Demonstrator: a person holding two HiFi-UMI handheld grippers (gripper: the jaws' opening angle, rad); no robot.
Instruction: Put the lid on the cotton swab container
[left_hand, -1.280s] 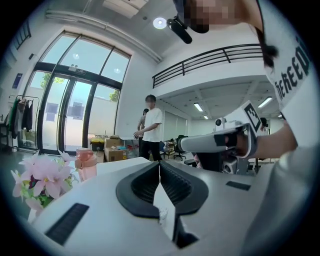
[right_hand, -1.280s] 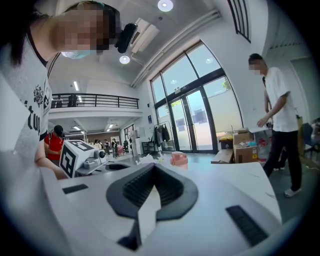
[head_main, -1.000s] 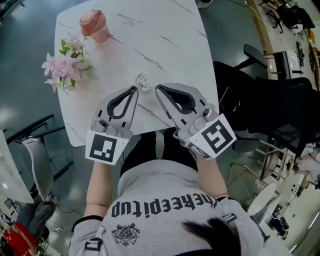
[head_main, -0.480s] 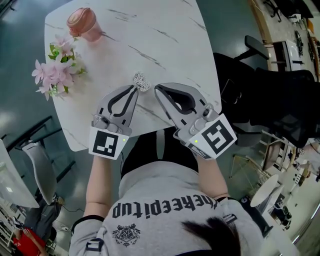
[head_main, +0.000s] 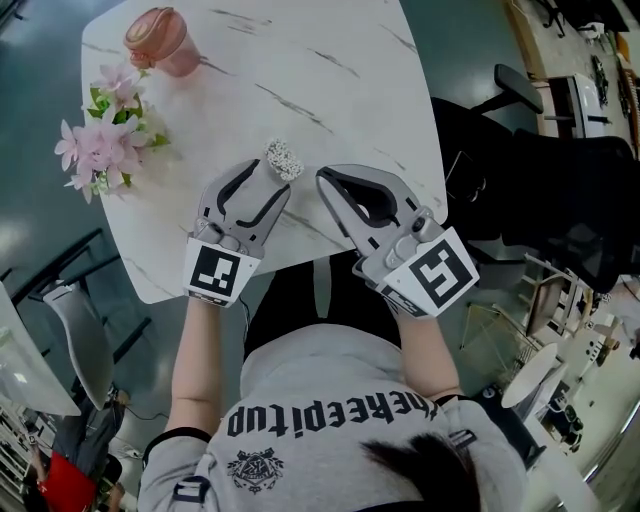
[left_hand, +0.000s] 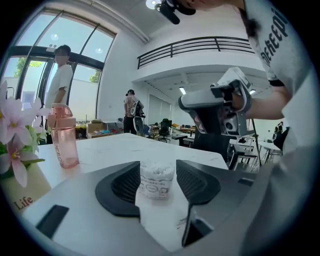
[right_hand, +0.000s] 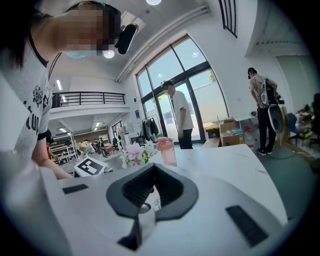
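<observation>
We count one white marbled table (head_main: 330, 90). On it stand one cotton swab container (left_hand: 157, 179), one pink bottle (head_main: 160, 40) and one bunch of pink flowers (head_main: 100, 148). There are two grippers, each carrying one marker cube: the left cube (head_main: 217, 275) and the right cube (head_main: 435, 272). In the left gripper view we also count two people standing far behind the table, one person (left_hand: 60, 75) by the tall windows and a second person (left_hand: 131, 106) further in.

The container is near the table's front edge. It stands upright, without a lid, its white swab tips showing at the top.

The left gripper (head_main: 260, 180) has just been opening its jaws, and they now stand moderately apart. The container sits between their tips. Its dark ribbed pads (left_hand: 127, 185) flank the container, just beside it on each side, and we see no pad pressing on it.

The right gripper (head_main: 323, 182) lies just to the right of the container, apart from it. Its jaws meet at the tips, and behind them its pads (right_hand: 167, 189) leave only a narrow slit. Something small and pale with a dark curved edge shows in that slit, but we cannot tell what it is or whether it is gripped.

The bottle and flowers stand well apart from both grippers, at the table's far left.
</observation>
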